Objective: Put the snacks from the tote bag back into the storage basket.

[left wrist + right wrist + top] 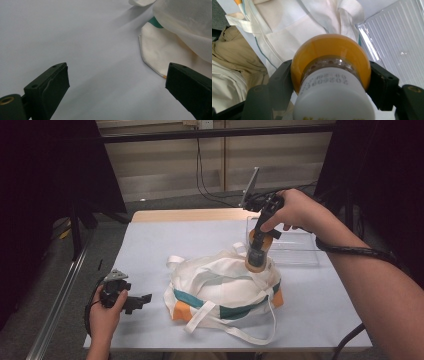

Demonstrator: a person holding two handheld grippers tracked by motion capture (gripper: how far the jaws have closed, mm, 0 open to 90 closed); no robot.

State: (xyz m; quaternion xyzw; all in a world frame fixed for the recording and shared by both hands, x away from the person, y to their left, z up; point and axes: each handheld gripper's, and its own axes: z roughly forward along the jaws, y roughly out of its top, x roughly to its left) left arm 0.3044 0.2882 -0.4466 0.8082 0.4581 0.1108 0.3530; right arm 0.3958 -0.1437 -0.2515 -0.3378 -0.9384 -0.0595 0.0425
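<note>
My right gripper (261, 239) points down and is shut on a bottle of orange liquid (257, 260), just above the far right part of a white cloth bag (220, 290) with teal and orange panels. In the right gripper view, the jaws of my right gripper (330, 72) press on both sides of the bottle (329, 50) below its white cap, with the bag (294, 22) beyond it. My left gripper (142, 299) rests low on the table, left of the bag. Seen from the left gripper view, my left gripper (117, 82) is open with nothing between its jaws, and the bag (180, 32) lies ahead to the right.
A clear plastic tray (295, 247) stands at the back right, just behind the bottle, and its ribbed wall (394, 42) is close by. A pale sheet (150, 250) covers the table. Cables run behind the far edge. Dark stands flank both sides.
</note>
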